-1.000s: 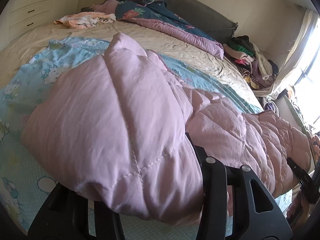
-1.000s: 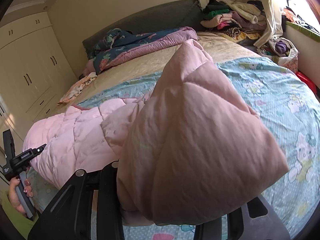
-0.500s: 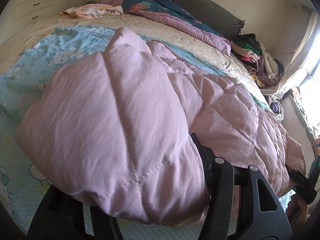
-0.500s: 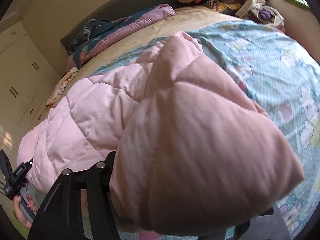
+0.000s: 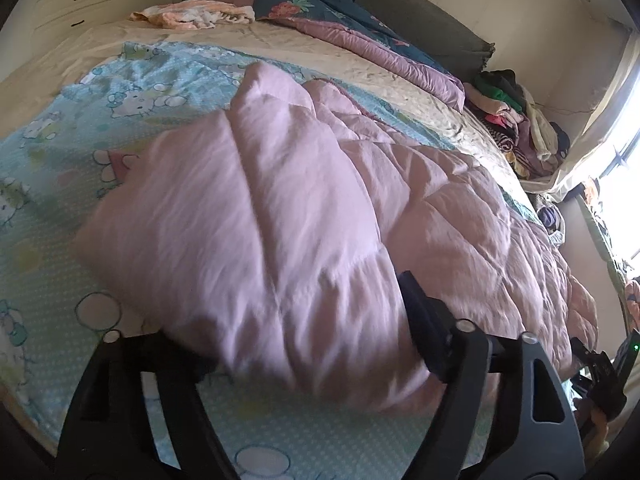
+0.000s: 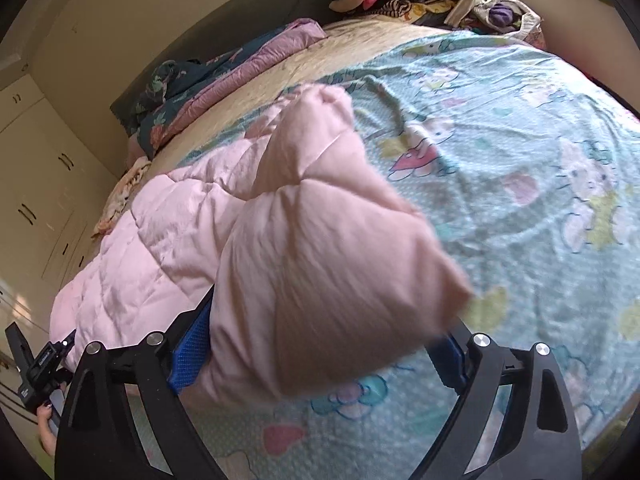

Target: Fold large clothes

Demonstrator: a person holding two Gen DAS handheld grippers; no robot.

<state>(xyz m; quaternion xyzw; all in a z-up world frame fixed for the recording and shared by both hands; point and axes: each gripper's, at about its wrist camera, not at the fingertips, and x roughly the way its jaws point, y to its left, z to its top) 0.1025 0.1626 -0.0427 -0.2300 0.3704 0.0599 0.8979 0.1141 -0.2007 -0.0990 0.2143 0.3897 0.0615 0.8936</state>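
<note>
Left wrist view: left tongs spread wide, pink quilt corner bulging between fingers, grip uncertain. Right wrist view: right tongs likewise wide around other quilt corner. Quilt lies across blue sheet on bed.
</note>
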